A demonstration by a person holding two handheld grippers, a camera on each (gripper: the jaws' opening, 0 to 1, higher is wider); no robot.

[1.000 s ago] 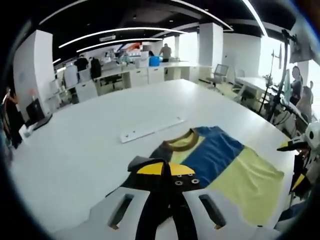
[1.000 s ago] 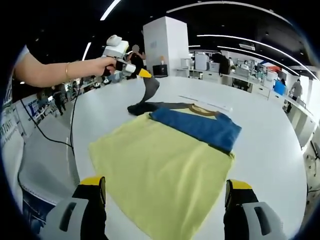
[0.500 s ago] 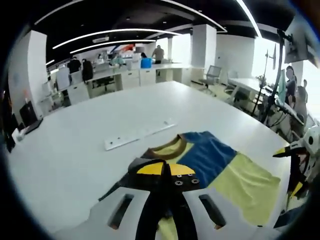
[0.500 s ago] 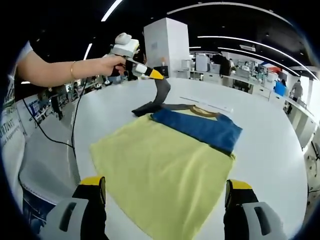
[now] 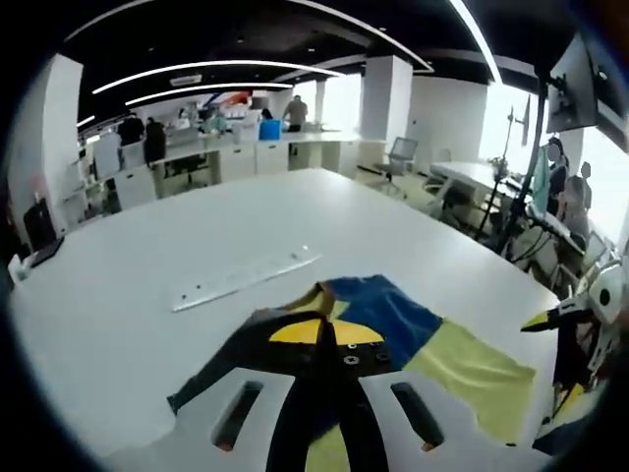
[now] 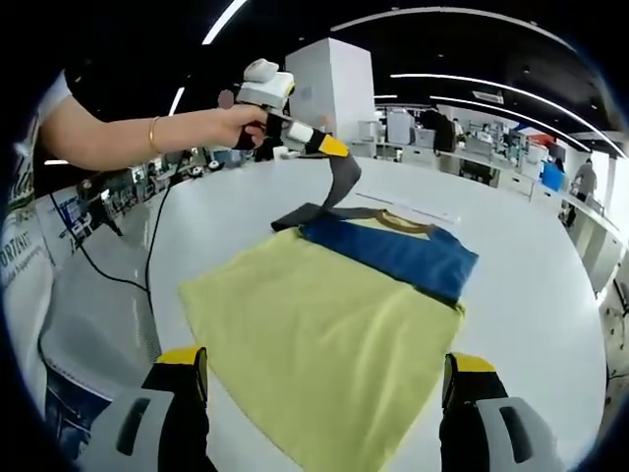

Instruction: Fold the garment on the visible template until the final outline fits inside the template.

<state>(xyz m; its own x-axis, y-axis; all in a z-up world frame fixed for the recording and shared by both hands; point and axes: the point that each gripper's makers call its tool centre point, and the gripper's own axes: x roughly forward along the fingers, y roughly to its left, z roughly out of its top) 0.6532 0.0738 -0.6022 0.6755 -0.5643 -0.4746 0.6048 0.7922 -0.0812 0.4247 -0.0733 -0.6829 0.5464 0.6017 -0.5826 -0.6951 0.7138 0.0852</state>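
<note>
A broad white counter (image 6: 531,295) with a rounded edge carries everything here. Flat on it lies the garment (image 6: 334,315), a shirt with a wide yellow body toward the near edge, a blue band across the chest and a brownish collar on the far side. One dark grey sleeve (image 6: 329,197) rises up off the surface while the rest stays spread out. Beyond the collar, a long pale strip (image 5: 246,280) lies flat on the bare white top, just apart from the shirt.
</note>
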